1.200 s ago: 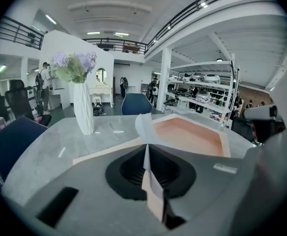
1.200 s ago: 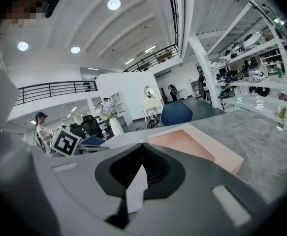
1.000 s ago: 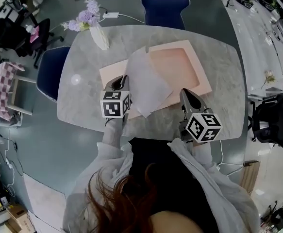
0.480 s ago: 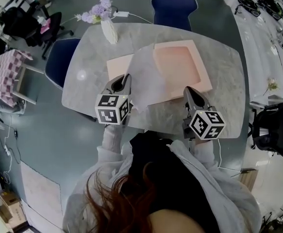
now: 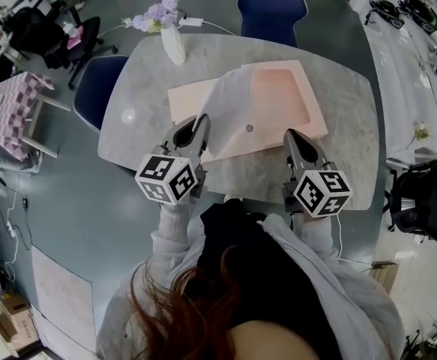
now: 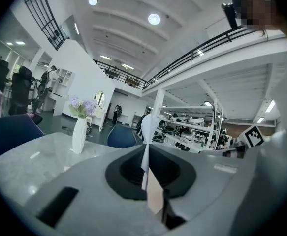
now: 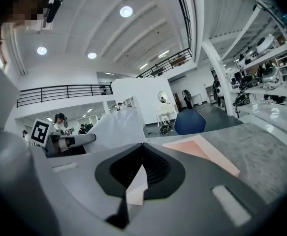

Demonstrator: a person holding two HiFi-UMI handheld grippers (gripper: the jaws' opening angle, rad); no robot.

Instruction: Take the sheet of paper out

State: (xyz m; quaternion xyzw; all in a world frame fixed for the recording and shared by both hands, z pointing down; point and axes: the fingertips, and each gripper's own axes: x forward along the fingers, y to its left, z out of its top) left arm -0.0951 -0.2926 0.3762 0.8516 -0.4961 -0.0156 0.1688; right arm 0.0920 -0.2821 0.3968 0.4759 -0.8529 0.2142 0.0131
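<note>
A thin, translucent white sheet of paper [image 5: 229,111] hangs lifted over a pink folder [image 5: 282,96] that lies on the grey marble table [image 5: 345,148]. My left gripper [image 5: 201,123] is shut on the sheet's near left edge; in the left gripper view the sheet [image 6: 146,129] stands edge-on out of the closed jaws [image 6: 145,150]. At the folder's near right edge, my right gripper [image 5: 289,136] is shut on a pink corner, which shows pinched in its jaws [image 7: 142,150]. From the right gripper view the raised sheet [image 7: 116,127] billows left of the folder [image 7: 202,149].
A white vase of lilac flowers [image 5: 172,43] stands at the table's far left corner. Blue chairs sit at the far side [image 5: 272,2] and the left [image 5: 98,85]. A black office chair [image 5: 420,193] is off the right edge. The person's body is against the near edge.
My left gripper has risen and lifted the sheet off the folder, so it now hangs raised instead of lying flat. The right gripper has come up slightly with the folder corner.
</note>
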